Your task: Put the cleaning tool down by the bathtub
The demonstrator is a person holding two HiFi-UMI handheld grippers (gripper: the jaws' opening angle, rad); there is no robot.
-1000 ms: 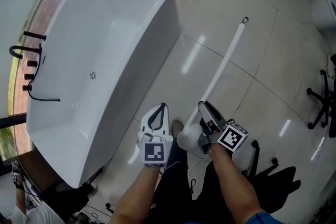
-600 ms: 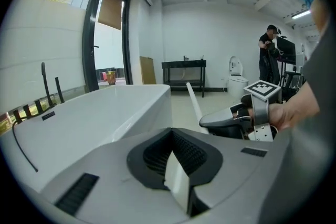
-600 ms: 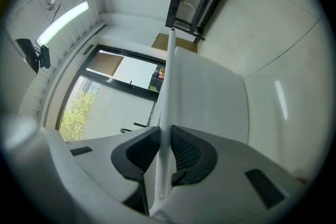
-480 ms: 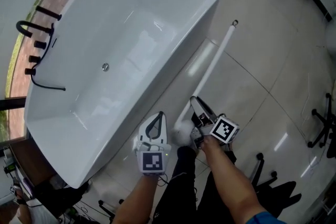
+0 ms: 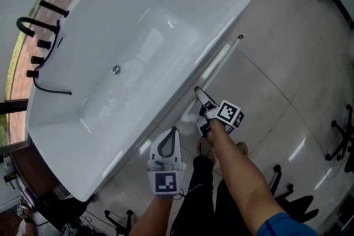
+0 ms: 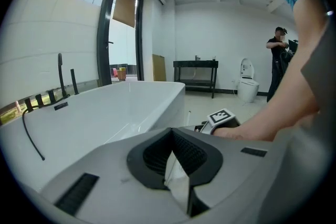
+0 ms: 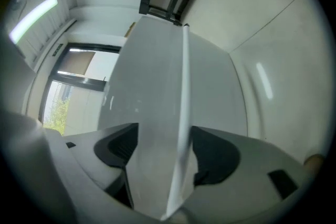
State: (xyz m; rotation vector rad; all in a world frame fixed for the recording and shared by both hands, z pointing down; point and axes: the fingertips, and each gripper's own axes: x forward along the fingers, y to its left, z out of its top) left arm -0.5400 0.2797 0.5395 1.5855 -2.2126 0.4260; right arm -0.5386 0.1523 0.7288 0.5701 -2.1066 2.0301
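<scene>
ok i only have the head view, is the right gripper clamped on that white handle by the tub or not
Observer: Not clamped. In the right gripper view the right gripper has its jaws opening. The cleaning tool runs between them by its white handle, with a clear gap to one pad.
Operator: and the left one, carrying anything
Observer: No. The left gripper view shows the left gripper with its jaws together and nothing held.
Operator: anyone else around
Observer: Yes. The left gripper view shows a person standing at the far end of the room, near a toilet.
</scene>
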